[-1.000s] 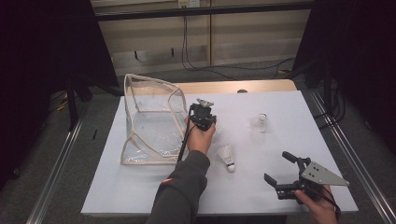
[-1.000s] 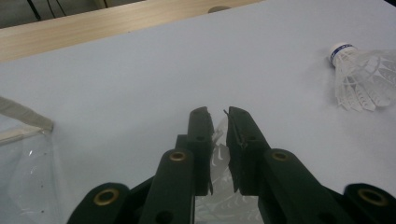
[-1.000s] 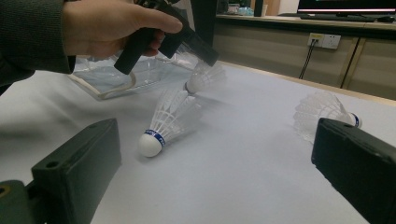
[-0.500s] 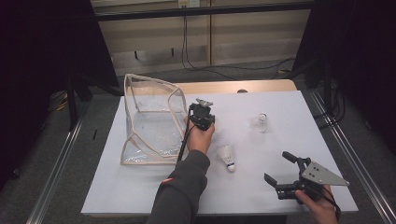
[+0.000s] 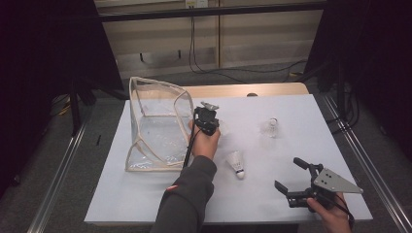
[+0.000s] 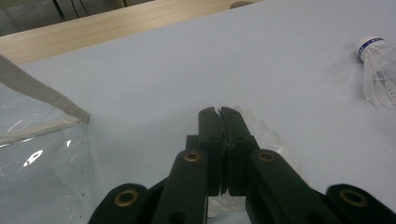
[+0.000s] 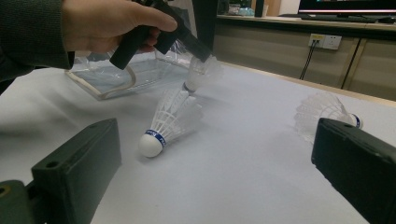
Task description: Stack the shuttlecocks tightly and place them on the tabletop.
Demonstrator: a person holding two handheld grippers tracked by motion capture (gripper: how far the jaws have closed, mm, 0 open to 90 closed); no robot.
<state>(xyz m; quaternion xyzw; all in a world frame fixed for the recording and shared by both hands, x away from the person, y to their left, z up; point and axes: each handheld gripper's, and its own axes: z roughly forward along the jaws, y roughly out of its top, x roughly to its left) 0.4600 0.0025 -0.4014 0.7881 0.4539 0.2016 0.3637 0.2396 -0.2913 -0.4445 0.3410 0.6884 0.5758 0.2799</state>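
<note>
Left gripper (image 5: 208, 127) sits mid-table just right of the clear bag (image 5: 158, 127), pointing down & away from the person; its jaws have just been closing & now stand pressed together on the feather skirt of a shuttlecock (image 7: 201, 72), seen in left gripper view as white feathers (image 6: 261, 133) poking out either side of the black jaws; in right gripper view that shuttlecock hangs off the jaw tips, cork end down, abt touching the table or just off it, can't tell which; left hand (image 7: 109, 23) wraps the gripper body, grey sleeve (image 5: 187, 199) coming in from the bottom edge; the bag is see-through w/ pale cloth trim, standing open on the left part of the white table (image 5: 145, 199), its near corner right beside the jaws in left gripper view; 2nd shuttlecock (image 5: 236, 163) lies on its side near the left forearm, cork w/ blue band toward the person; 3rd shuttlecock (image 5: 271, 128) lies further back & right, well apart from both grippers; right gripper (image 5: 292, 178) rests low at the near right of the table in the right hand (image 5: 334, 218), jaws wide apart, nothing between them, grey 3-cornered plate on top.
</note>
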